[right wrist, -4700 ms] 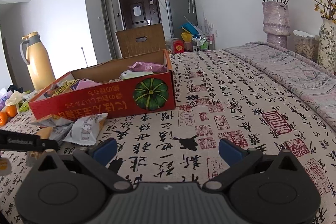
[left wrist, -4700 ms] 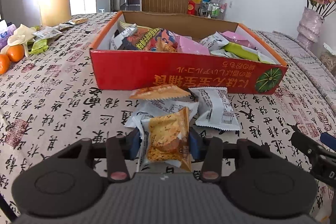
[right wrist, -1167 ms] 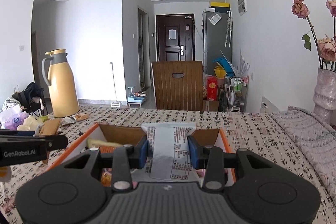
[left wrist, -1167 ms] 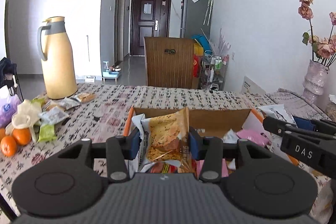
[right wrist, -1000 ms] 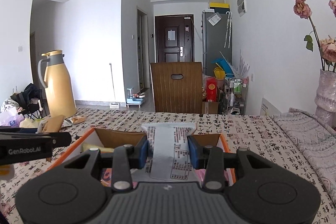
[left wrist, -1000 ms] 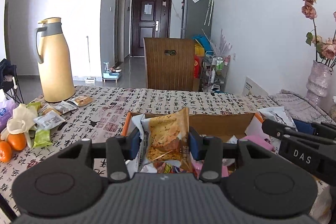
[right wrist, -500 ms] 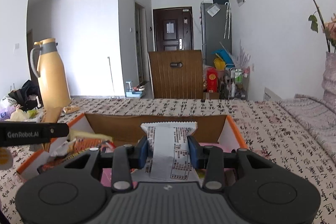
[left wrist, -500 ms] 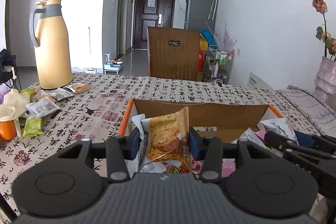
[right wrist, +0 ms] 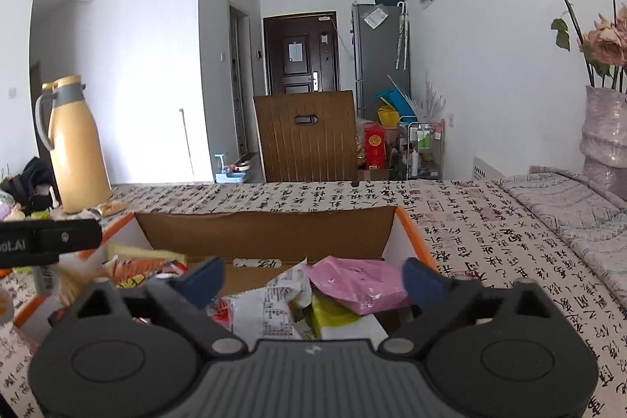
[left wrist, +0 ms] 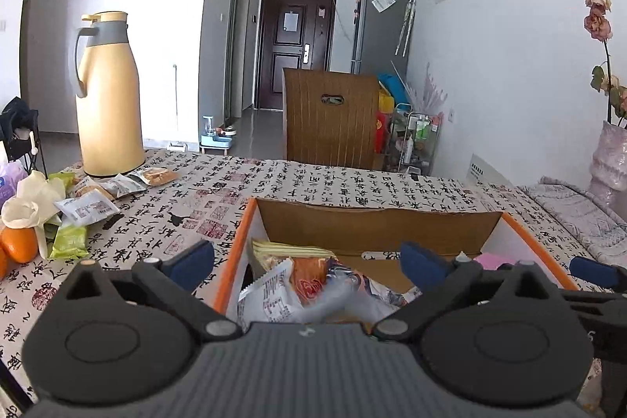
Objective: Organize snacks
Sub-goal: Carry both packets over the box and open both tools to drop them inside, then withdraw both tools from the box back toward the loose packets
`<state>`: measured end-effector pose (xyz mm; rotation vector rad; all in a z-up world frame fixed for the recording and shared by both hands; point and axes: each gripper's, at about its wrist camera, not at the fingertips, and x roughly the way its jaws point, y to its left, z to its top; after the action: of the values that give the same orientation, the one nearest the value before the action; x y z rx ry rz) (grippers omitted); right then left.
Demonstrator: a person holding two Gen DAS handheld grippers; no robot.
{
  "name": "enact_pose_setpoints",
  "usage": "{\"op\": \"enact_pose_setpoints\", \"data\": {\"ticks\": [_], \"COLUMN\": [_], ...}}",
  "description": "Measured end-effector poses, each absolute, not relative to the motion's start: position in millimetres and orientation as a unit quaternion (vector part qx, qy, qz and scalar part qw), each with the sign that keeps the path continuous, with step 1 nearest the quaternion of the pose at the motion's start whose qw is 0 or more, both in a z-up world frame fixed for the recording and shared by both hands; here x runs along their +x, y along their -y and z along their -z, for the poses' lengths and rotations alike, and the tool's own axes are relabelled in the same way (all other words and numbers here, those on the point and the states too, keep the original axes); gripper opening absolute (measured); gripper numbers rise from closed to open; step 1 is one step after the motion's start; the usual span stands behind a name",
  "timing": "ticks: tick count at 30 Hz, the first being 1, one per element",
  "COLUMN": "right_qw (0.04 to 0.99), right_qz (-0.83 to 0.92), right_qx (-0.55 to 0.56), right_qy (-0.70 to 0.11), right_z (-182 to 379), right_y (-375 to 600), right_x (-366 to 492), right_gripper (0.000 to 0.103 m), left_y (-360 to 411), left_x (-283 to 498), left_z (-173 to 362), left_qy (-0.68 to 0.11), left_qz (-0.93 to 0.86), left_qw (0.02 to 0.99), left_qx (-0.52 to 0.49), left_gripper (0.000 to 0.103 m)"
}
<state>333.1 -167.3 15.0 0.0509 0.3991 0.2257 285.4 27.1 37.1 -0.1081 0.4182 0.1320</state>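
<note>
Left gripper [left wrist: 307,263]: jaws opening, wide, nothing pinched.
Right gripper [right wrist: 313,279]: jaws opening, wide, nothing pinched.
Snacks [right wrist: 274,312]: piled inside box [left wrist: 376,222], directly beneath both grippers.
Strays: packets [left wrist: 94,206] at 10 o'clock, beside jug [left wrist: 107,96].
Advice: lift straight up so the fingers clear the wrappers.

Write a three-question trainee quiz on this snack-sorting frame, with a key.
1. True or false: the left tongs grip a packet.
2. What stands behind the loose packets at the table's far left: A a yellow jug, B a kettle, C a lamp?
3. The pink packet lies inside the ____.

Key: 1 false, both tongs are opening with nothing pinched between them; 2 A, the yellow jug; 3 the cardboard box.
</note>
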Motion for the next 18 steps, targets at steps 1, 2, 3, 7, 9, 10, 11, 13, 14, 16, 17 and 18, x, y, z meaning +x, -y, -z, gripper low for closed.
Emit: {"op": "enact_pose_setpoints", "data": {"ticks": [1,2,3,7,9,10,11,13,14,16,17,18], "right_qw": [0.974,0.974,0.974,0.974,0.974,0.974,0.974,0.974,0.974,0.975,0.976,0.976], "right_qz": [-0.111,-0.110,-0.111,-0.111,-0.111,-0.111,-0.112,-0.113,-0.114,-0.114,-0.113,-0.113], "right_qx": [0.026,0.026,0.026,0.027,0.026,0.026,0.026,0.025,0.024,0.021,0.019,0.017], "right_qy": [-0.198,-0.197,-0.197,-0.197,-0.197,-0.197,-0.196,-0.195,-0.194,-0.189,-0.186,-0.183], "right_z": [-16,-16,-16,-15,-15,-15,-15,-17,-19,-23,-25,-28], "right_y": [167,167,167,168,167,167,167,167,167,166,165,165], "right_x": [333,333,333,333,333,333,333,333,332,329,327,325], "right_gripper": [0.103,0.103,0.103,0.103,0.103,0.103,0.103,0.103,0.103,0.103,0.103,0.103], "left_y": [-27,-28,-28,-29,-29,-29,-29,-29,-28,-27,-27,-26], "left_x": [286,286,286,286,286,286,286,283,281,277,275,273], "left_z": [-37,-37,-37,-37,-37,-38,-38,-43,-45,-51,-54,-57], "left_qy": [-0.209,-0.209,-0.209,-0.209,-0.209,-0.209,-0.210,-0.203,-0.198,-0.192,-0.190,-0.189], "left_qz": [-0.068,-0.068,-0.069,-0.069,-0.069,-0.069,-0.069,-0.071,-0.071,-0.072,-0.072,-0.071], "left_qw": [0.974,0.974,0.974,0.974,0.974,0.974,0.974,0.975,0.976,0.977,0.977,0.977], "left_qx": [-0.054,-0.056,-0.057,-0.058,-0.058,-0.059,-0.059,-0.061,-0.062,-0.062,-0.061,-0.060], "left_gripper": [0.103,0.103,0.103,0.103,0.103,0.103,0.103,0.103,0.103,0.103,0.103,0.103]}}
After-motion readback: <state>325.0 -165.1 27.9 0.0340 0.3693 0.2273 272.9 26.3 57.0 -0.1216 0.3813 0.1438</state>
